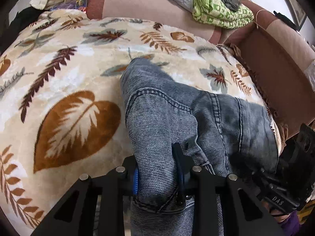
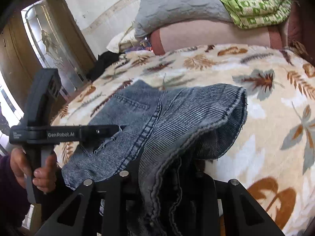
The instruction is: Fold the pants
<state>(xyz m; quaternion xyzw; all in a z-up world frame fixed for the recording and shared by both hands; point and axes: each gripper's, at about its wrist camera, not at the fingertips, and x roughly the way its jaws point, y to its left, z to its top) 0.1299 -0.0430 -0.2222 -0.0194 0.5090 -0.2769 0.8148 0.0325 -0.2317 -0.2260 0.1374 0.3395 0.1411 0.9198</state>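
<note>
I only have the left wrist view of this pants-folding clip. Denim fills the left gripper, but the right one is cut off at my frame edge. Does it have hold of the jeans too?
Observer: Yes. In the right wrist view the right gripper is buried in a frayed edge of the jeans, which drape over its fingers.
Operator: Is the hand on the left gripper visible there?
Observer: Yes, a hand wraps the grey handle of the left gripper, at the picture's left.
Operator: What lies beyond the bed's left side?
Observer: A wooden door with a patterned glass panel.
</note>
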